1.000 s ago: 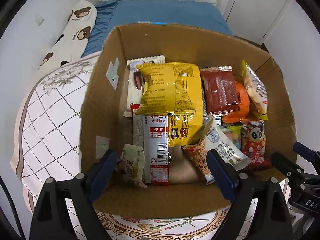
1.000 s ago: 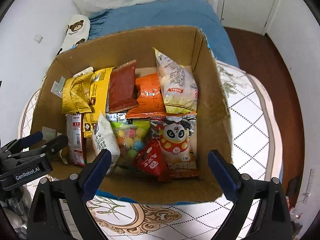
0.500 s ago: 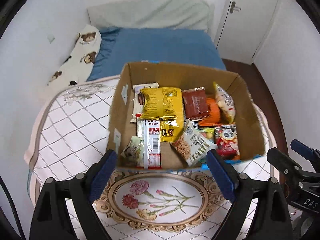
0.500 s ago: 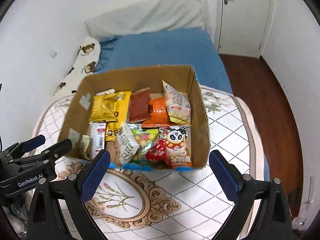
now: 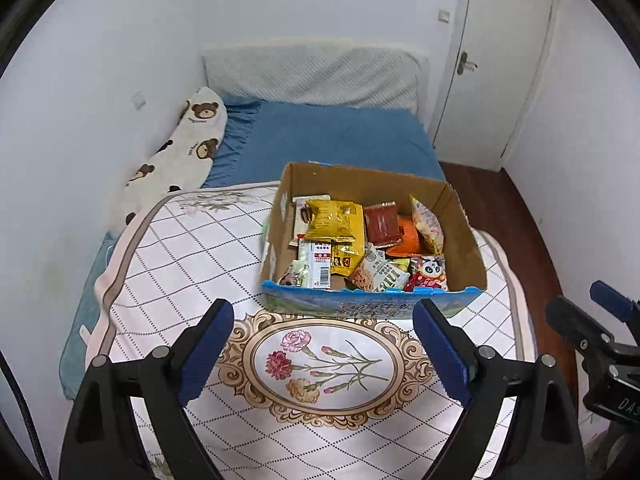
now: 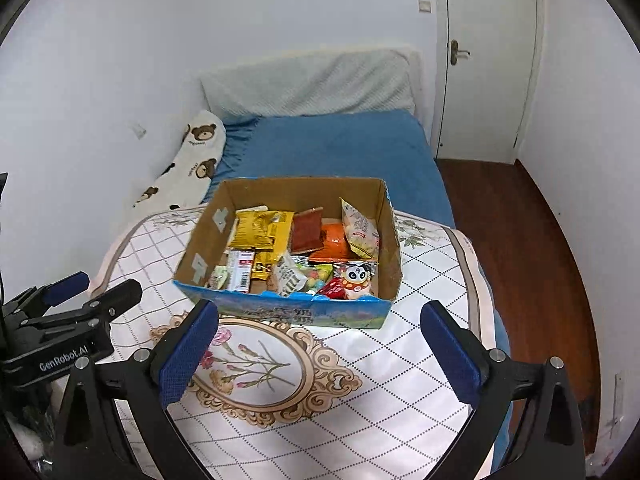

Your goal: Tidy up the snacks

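Note:
A cardboard box (image 5: 468, 236) (image 6: 390, 236) with a blue printed front stands on the patterned cloth. It holds several snack packs: a yellow bag (image 5: 334, 220) (image 6: 256, 230), a dark red pack (image 5: 382, 222) (image 6: 307, 229), an orange pack (image 6: 335, 240) and a panda-print pack (image 5: 430, 270) (image 6: 354, 280). My left gripper (image 5: 324, 346) hangs open well in front of the box, nothing between its blue pads. My right gripper (image 6: 318, 354) is also in front of the box, its jaws still opening and empty. Each gripper shows at the edge of the other's view.
The floral, lattice-print cloth (image 5: 180, 264) (image 6: 420, 360) covers the near end of a bed with a blue sheet (image 5: 332, 136). A bear-print pillow (image 5: 188, 144) lies along the left wall. A white door (image 5: 500, 60) and wooden floor (image 6: 528, 248) are on the right.
Both grippers have pulled back and up from just over the box; the box now looks small and far. The right jaws have spread a little wider.

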`<move>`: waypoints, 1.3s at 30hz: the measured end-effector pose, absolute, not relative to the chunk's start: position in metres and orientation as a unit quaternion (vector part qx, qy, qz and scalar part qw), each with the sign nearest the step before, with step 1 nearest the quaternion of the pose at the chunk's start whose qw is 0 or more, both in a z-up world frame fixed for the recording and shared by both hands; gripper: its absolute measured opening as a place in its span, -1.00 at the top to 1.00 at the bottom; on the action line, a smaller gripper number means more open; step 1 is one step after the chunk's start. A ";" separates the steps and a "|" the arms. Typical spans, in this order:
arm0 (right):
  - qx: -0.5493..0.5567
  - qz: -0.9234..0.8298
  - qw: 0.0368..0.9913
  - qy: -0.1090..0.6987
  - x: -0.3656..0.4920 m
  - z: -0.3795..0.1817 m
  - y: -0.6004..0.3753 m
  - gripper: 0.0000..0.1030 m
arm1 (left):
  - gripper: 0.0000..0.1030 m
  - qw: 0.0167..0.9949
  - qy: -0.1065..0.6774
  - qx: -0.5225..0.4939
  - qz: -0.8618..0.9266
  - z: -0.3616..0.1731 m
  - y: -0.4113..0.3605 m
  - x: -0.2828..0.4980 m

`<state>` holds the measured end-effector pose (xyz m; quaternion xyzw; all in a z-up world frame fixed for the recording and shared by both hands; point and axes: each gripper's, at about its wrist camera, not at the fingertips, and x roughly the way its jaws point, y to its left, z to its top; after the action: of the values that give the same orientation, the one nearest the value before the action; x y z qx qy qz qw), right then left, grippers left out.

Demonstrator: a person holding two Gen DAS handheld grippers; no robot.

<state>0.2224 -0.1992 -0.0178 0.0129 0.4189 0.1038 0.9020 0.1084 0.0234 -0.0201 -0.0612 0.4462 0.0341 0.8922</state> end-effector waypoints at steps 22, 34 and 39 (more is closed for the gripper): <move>0.010 0.091 0.918 0.385 0.184 0.014 -0.204 -1.00 | -1.00 0.908 0.414 -0.041 0.043 0.002 0.013 0.077; 0.010 0.054 0.922 0.383 0.233 -0.010 -0.206 -1.00 | -1.00 0.905 0.419 -0.030 0.065 -0.021 0.011 0.122; 0.005 0.039 0.918 0.394 0.253 -0.028 -0.208 -1.00 | -1.00 0.901 0.428 -0.021 0.069 -0.034 0.006 0.138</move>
<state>0.2528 -0.2081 -0.0277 0.0052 0.3938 0.0388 0.9183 0.1376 0.0059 -0.0341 -0.0208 0.4280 0.0691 0.9009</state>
